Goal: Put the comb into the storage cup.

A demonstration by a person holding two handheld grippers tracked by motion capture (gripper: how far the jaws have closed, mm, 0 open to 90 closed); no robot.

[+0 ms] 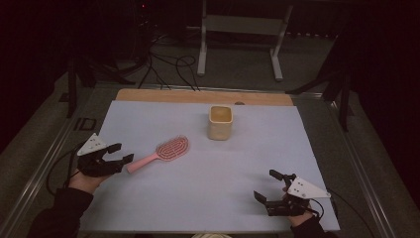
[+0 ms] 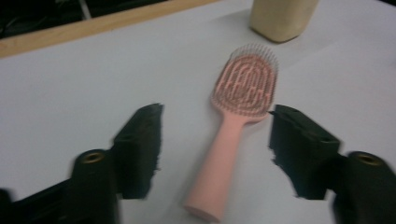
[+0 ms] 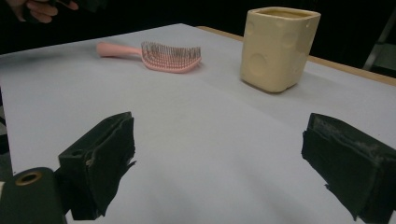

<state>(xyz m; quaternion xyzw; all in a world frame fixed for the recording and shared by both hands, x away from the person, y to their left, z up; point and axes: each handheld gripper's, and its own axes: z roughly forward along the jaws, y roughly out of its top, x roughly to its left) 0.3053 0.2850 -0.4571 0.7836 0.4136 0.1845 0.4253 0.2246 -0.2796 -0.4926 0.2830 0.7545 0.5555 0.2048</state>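
We have a pink hairbrush (image 1: 162, 152) lying flat, bristles up, on the pale table sheet (image 1: 208, 198), left of centre, with a cream square cup (image 1: 220, 122) standing upright well behind and to its right.

Key relation: the brush's long axis runs diagonally, head toward the cup, handle end pointing at our left gripper (image 1: 124, 153). In the left gripper view the handle (image 2: 219, 163) lies straight between the two black jaws, running away from the camera along their line, so the jaws straddle it across its narrow width. Clear table shows on both sides of the handle, so the pads are not touching it. Jaws are parted, about half spread, empty, nothing grasped.

Our right gripper (image 1: 267, 186) sits near the front right edge, well apart from the brush, jaws spread wide with nothing between them. In its view the brush (image 3: 154, 55) lies far off, side-on, with the cup (image 3: 279, 46) to its right.

Left hand is much the nearer. We judge the next move is a squeeze on the handle; the approach looks already aligned.
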